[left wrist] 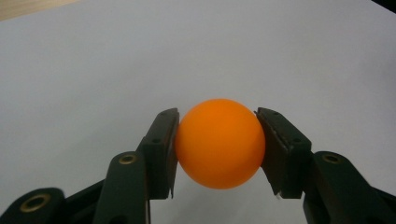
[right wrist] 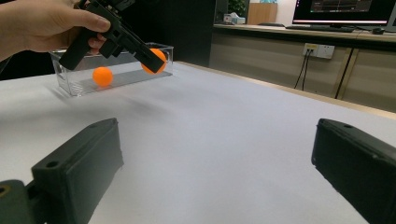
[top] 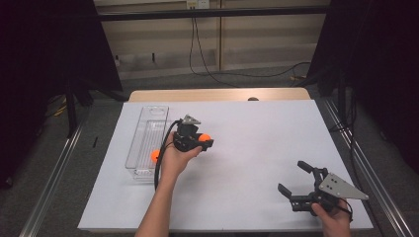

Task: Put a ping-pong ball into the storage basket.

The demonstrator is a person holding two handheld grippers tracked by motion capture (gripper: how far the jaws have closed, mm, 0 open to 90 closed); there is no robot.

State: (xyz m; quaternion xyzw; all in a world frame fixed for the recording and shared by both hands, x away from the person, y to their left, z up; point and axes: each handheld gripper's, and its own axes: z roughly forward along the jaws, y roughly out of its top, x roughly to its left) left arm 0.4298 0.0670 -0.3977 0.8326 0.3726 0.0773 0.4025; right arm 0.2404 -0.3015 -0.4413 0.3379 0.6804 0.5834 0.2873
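The left tongs [left wrist: 218, 144] are clamped on an orange ball [left wrist: 219, 143], one pad on each side at its widest part, and they hold it clear of the white counter [top: 247, 148], just beside the clear plastic box [top: 143, 143] at the counter's left. The step in hand looks like putting this ball into the box, so the grip should stay firm while the hand carries it over the near wall, since a smooth round ball could slip out if the pads loosen early. It would be best to lower the ball close to the box floor before letting go, so that it does not bounce out or knock the second ball [right wrist: 102, 76] already lying inside. The right tongs [top: 301, 181] rest gaping wide and empty at the counter's near right, well apart from the work. By count: two orange balls, one box, two pairs of tongs.
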